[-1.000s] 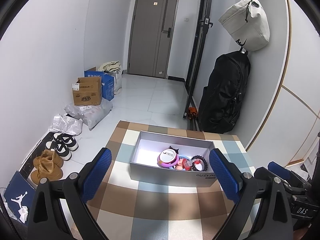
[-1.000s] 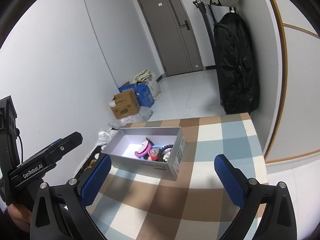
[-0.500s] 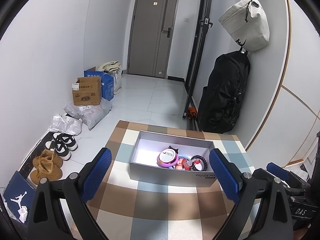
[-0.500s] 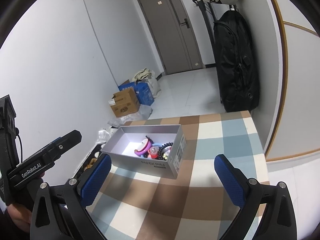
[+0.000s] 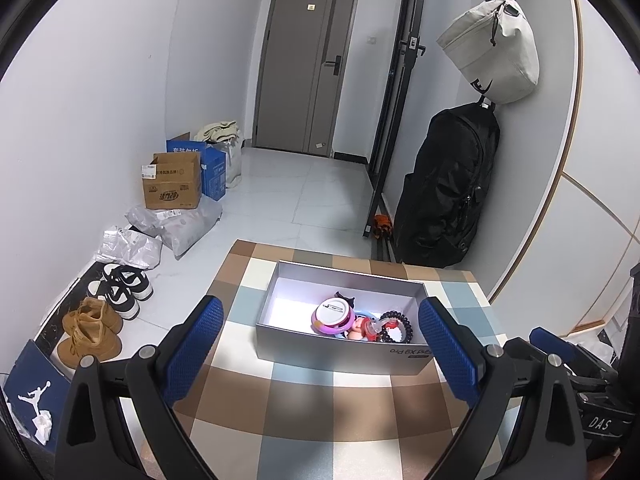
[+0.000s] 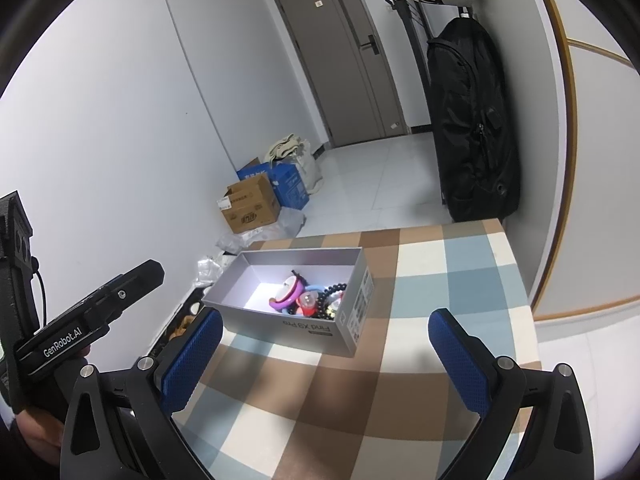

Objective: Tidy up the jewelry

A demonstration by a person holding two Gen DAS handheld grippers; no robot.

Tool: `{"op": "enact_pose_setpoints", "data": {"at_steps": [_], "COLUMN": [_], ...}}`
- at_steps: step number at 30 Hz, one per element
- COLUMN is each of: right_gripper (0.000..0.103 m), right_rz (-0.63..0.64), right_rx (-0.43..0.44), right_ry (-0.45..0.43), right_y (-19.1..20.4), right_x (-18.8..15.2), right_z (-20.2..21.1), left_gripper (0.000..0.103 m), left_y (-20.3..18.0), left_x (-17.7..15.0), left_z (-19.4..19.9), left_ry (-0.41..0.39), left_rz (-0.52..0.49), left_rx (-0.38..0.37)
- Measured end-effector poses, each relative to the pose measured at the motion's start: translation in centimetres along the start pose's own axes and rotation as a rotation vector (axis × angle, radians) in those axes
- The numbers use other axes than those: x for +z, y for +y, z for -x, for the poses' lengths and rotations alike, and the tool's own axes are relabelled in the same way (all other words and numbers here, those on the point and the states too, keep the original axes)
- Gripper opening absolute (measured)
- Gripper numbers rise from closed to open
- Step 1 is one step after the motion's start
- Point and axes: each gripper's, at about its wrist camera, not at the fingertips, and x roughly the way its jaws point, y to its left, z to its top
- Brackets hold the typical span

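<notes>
Jewelry heaped in the grey box (image 5: 340,354) on the checked tablecloth (image 5: 304,400).
Beaded bracelet (image 5: 396,322) tangles with neighbours; left gripper (image 5: 320,350) and right gripper (image 6: 325,350), both spread wide and empty, risk lifting several pieces together.

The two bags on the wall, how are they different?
The cream bag is small, pale and hangs high; the black backpack below it is far larger, dark and reaches down to floor level. Both hang against the same wall, right of the door.
</notes>
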Motion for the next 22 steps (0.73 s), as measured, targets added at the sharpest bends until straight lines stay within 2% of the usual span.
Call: {"op": "enact_pose_setpoints", "data": {"at_steps": [19, 22], "right_gripper": [0.103, 0.103], "right_rz": [-0.003, -0.004], "right_rx": [-0.013, -0.010], "right_ry": [0.011, 0.010], "right_y": [0.02, 0.01], "right_x": [0.19, 0.30], "right_z": [-0.37, -0.35], "left_gripper": [0.096, 0.096], "left_y": [0.08, -0.06], "left_x": [-0.08, -0.03], "left_z": [-0.25, 0.13], "left_ry": [0.008, -0.011], "left_rz": [-0.001, -0.007], "left_rx": [-0.006, -0.014]}}
